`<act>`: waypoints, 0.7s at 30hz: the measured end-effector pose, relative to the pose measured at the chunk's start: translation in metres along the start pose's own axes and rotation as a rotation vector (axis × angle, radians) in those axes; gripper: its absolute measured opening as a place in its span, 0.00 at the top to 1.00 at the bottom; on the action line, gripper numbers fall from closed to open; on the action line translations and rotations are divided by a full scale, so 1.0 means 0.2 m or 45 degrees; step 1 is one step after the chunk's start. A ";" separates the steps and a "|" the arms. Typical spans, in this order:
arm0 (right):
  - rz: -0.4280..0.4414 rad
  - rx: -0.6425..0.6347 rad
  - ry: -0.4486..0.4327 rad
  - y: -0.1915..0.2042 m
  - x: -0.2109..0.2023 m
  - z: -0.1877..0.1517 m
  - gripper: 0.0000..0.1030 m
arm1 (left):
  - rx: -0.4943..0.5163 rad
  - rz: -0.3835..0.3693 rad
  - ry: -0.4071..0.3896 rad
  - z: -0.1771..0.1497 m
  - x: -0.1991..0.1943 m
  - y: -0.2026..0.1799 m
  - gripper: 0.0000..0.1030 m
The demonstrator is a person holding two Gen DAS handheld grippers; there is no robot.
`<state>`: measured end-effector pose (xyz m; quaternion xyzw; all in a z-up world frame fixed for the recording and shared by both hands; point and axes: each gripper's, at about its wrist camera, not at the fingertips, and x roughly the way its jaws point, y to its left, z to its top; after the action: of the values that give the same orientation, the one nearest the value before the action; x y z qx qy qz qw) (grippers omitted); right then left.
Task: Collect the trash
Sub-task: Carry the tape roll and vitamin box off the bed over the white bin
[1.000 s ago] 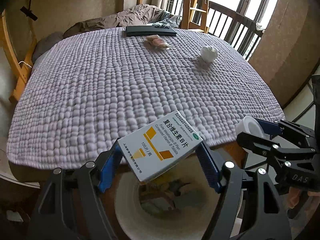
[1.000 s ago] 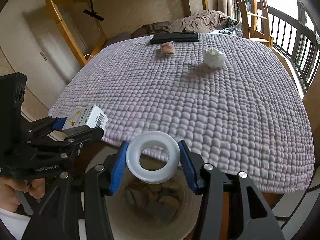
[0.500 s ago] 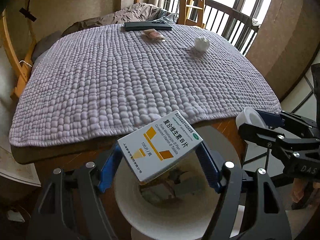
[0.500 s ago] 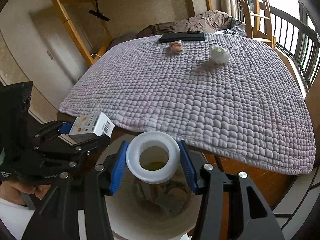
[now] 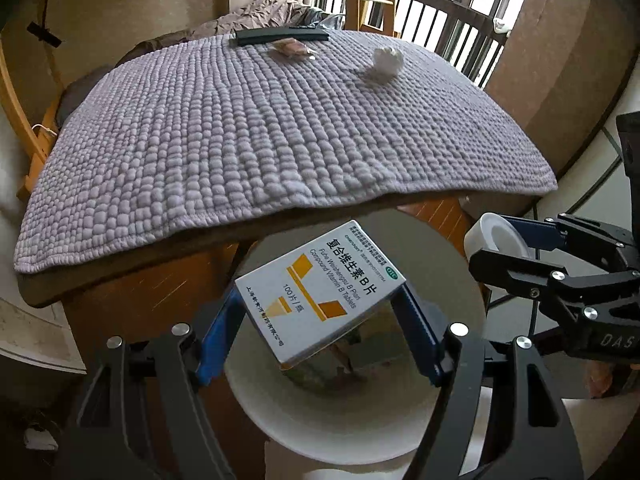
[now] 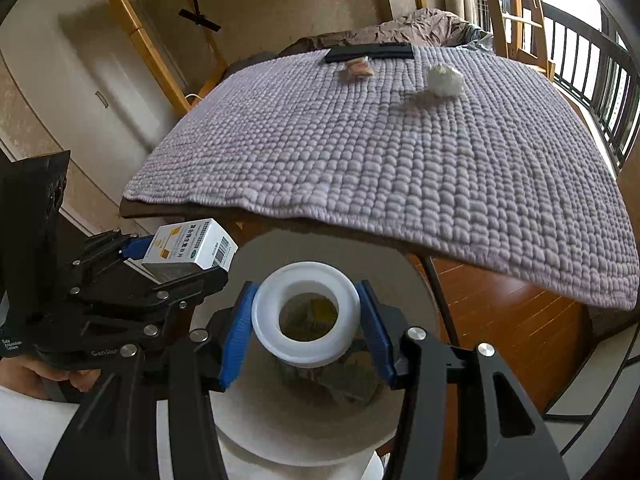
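Both views are fisheye cameras riding on the hand-held grippers, each looking forward and steeply down along its own two fingers from just behind them. The left wrist camera hangs close over the white waste bin (image 5: 352,436) at the near edge of the bed, facing across the lilac quilt (image 5: 256,136) toward the far balcony railing (image 5: 452,20). The right wrist camera sits just to its right, over the same bin (image 6: 304,428), facing the same way. Both share the bin, the quilt (image 6: 400,152), the crumpled tissue (image 5: 386,62) (image 6: 445,79) and the far black remote (image 5: 280,35) (image 6: 368,53), and each catches the other gripper at its side edge
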<state>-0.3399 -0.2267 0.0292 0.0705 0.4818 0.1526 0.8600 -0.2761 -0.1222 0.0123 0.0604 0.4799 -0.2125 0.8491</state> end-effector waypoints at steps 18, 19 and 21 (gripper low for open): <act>-0.018 0.027 0.095 -0.03 0.10 -0.09 0.51 | 0.013 0.002 0.130 -0.12 0.13 0.03 0.28; -0.019 0.029 0.098 -0.04 0.11 -0.09 0.51 | 0.015 0.001 0.135 -0.13 0.14 0.03 0.28; -0.024 0.034 0.105 -0.04 0.13 -0.10 0.51 | 0.024 0.004 0.146 -0.13 0.16 0.03 0.28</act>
<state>-0.3418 -0.2270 -0.0042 0.0713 0.5194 0.1409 0.8398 -0.2806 -0.1184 -0.0289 0.0812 0.5257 -0.2117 0.8199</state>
